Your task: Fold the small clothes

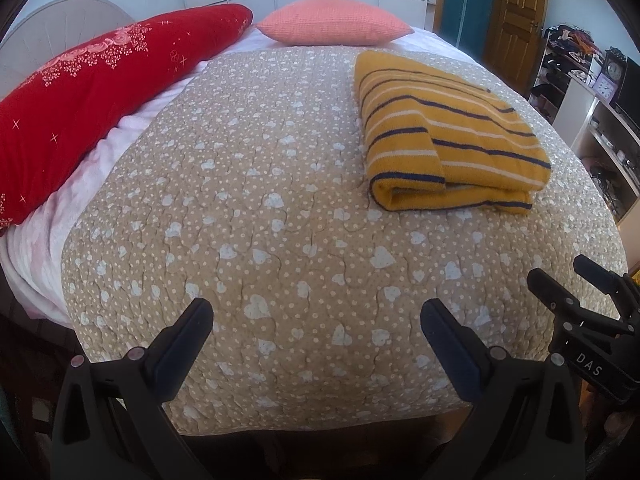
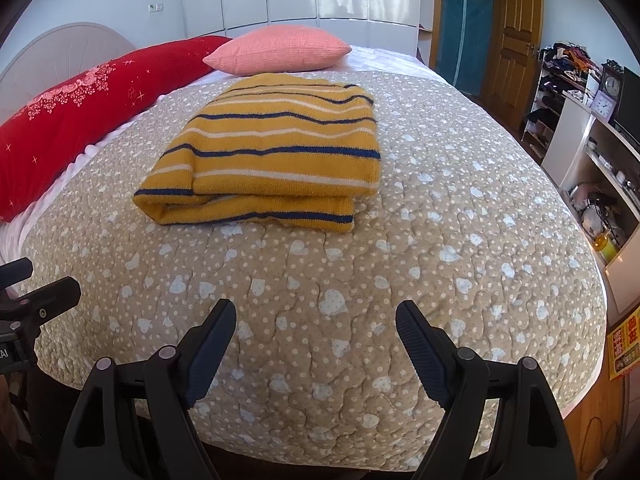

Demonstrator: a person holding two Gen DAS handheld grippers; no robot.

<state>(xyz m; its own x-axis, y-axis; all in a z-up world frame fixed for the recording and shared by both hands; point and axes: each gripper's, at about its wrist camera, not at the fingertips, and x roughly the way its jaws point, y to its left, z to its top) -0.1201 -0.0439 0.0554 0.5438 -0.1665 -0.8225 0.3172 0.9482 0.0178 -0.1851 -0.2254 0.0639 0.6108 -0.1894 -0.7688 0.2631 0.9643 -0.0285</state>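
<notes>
A yellow garment with dark blue and white stripes (image 1: 448,128) lies folded into a thick rectangle on the beige heart-print quilt (image 1: 260,240). It also shows in the right wrist view (image 2: 276,152), ahead and a little left. My left gripper (image 1: 316,316) is open and empty, held near the bed's front edge, well short of the garment. My right gripper (image 2: 316,320) is open and empty, also near the front edge. The right gripper shows at the right edge of the left wrist view (image 1: 560,280); the left gripper shows at the left edge of the right wrist view (image 2: 44,280).
A long red pillow (image 1: 92,100) lies along the bed's left side and a pink cushion (image 1: 332,20) at the far end. White shelves with clutter and clocks (image 2: 600,120) stand to the right. A wooden door (image 2: 516,32) is beyond the bed.
</notes>
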